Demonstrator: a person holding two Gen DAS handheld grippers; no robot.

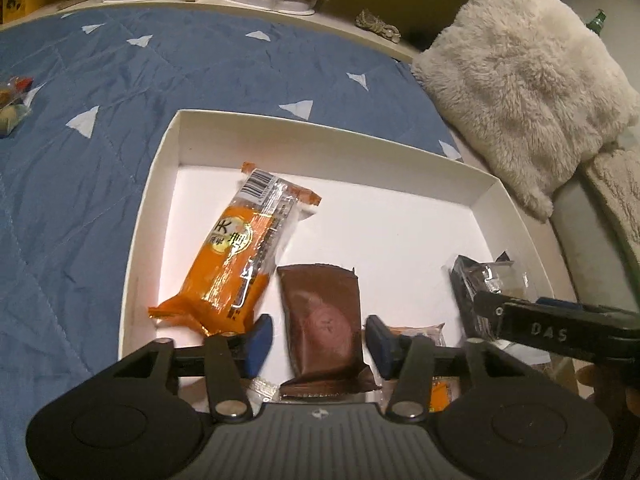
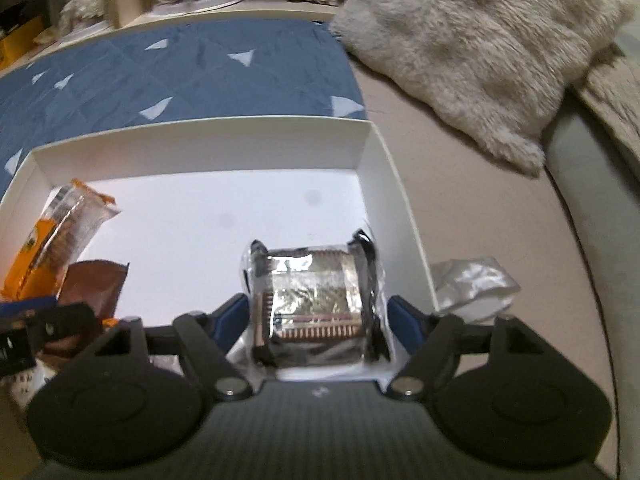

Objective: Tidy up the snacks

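one brown packet (image 1: 324, 320) lies lengthwise, pointing away.

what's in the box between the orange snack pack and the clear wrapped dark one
The brown packet, beside the orange pack; past it, bare white box floor reaches the clear-wrapped snack. The left wrist view shows this.

Bare box floor (image 1: 392, 232) between orange packet (image 1: 236, 256) and far wall.

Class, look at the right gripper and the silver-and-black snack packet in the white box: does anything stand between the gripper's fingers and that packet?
Nothing visible does. The silver-and-black packet lies on the floor of the white box, directly between the open fingers of the right gripper, with a gap on each side. The brown packet lies well off to one side.
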